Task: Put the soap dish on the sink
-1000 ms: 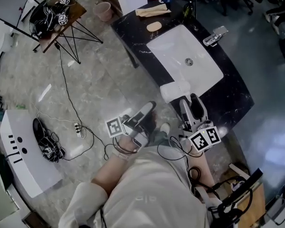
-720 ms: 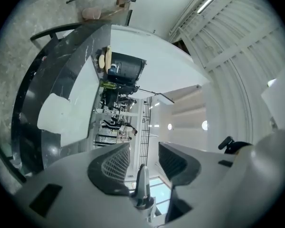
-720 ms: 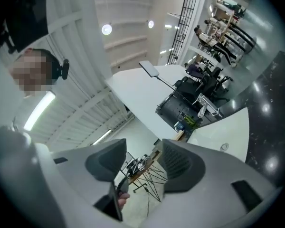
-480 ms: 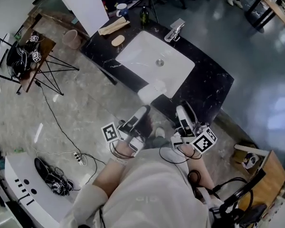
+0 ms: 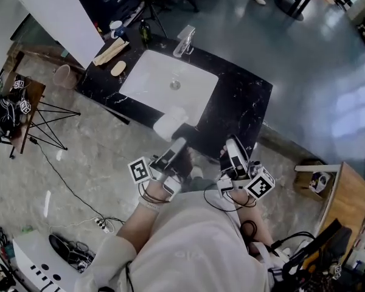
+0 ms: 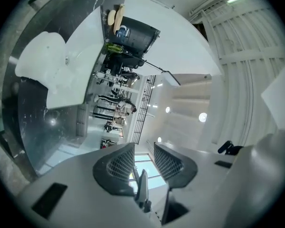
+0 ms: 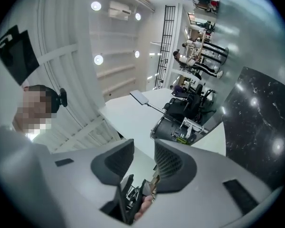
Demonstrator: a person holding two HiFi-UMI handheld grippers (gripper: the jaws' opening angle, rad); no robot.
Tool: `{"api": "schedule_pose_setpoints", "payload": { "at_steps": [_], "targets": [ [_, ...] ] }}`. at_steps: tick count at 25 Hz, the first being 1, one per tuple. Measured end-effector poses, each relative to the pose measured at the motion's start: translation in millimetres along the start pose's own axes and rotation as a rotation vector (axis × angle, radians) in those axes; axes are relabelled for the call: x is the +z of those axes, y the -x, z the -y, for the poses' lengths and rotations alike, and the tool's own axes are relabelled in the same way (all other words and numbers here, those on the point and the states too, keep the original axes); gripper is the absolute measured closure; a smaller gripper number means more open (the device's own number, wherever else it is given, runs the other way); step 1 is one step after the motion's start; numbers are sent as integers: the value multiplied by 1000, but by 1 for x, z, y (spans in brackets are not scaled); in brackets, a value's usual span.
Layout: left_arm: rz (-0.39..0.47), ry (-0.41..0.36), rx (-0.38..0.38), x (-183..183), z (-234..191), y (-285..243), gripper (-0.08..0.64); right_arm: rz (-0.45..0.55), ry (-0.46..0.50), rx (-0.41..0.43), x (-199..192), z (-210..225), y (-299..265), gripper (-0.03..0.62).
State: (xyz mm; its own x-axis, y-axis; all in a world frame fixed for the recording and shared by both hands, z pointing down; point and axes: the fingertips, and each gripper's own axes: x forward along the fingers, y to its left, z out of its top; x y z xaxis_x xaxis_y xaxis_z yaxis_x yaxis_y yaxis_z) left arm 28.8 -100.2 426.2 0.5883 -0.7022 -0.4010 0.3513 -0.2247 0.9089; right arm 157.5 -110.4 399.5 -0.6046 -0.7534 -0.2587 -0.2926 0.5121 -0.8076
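Note:
The white soap dish (image 5: 170, 125) rests on the front rim of the white sink (image 5: 170, 84) set in a black counter (image 5: 243, 102). In the left gripper view the soap dish (image 6: 39, 56) lies at the upper left beside the sink (image 6: 83, 65). My left gripper (image 5: 180, 143) hangs just short of the dish, apart from it. Further right, my right gripper (image 5: 231, 145) sits at the counter's front edge. Both grippers' jaws are closing, with a narrow gap and nothing between them in the left gripper view (image 6: 143, 161) or the right gripper view (image 7: 144, 159).
A faucet (image 5: 184, 39), a green bottle (image 5: 145, 29), a cup (image 5: 115, 25), a tan soap bar (image 5: 118, 69) and a beige cloth (image 5: 109, 52) stand behind and left of the basin. A tripod stand (image 5: 24, 111) and pink bucket (image 5: 63, 75) are at left, a wooden table (image 5: 336, 190) at right.
Both grippers have drawn back from the soap dish toward the person, and their jaws have narrowed. The dish stays on the sink's front rim. The head view has swung, shifting the counter left.

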Motion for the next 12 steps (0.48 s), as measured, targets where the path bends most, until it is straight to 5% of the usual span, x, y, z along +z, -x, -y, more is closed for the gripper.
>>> {"api": "schedule_pose_setpoints", "payload": {
  "at_steps": [12],
  "targets": [
    [-112,48,8,-22,-17,-25,472,65,2,-43,14,7,24,471]
  ]
}}
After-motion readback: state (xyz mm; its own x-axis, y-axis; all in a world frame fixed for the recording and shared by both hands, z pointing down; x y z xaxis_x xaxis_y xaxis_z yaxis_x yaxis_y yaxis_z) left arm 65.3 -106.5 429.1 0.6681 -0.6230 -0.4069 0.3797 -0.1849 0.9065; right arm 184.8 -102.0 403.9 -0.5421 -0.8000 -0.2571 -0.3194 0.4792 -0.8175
